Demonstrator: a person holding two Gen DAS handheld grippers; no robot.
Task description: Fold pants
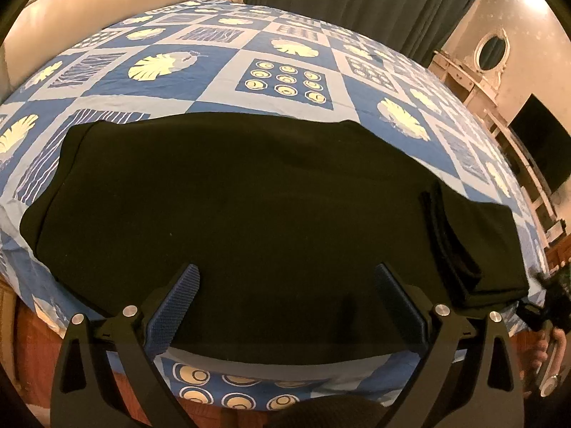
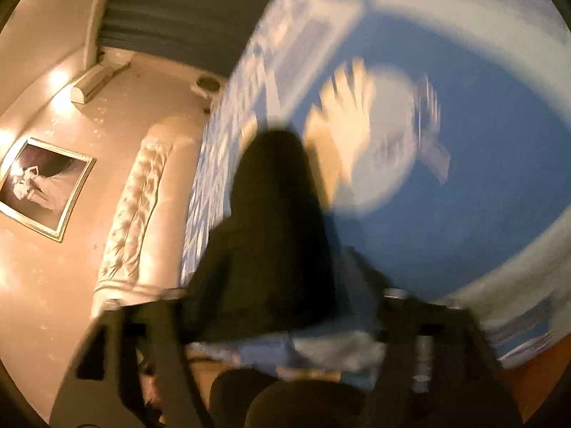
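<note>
Black pants point(image 1: 249, 207) spread flat on blue patterned bedspread point(image 1: 292, 82), near edge, folded end at right. Left gripper point(image 1: 285, 306) wide, poised above near hem, blue pads point(image 1: 175, 310) clear of cloth. Right gripper point(image 2: 285, 321) badly blurred; black fabric seen between spread fingers, grip impossible to tell. Padded cream headboard point(image 2: 135, 207) far left.

Black pants point(image 1: 249, 196) on a blue-and-white patchwork bedspread point(image 1: 285, 71) with cream leaves.
</note>
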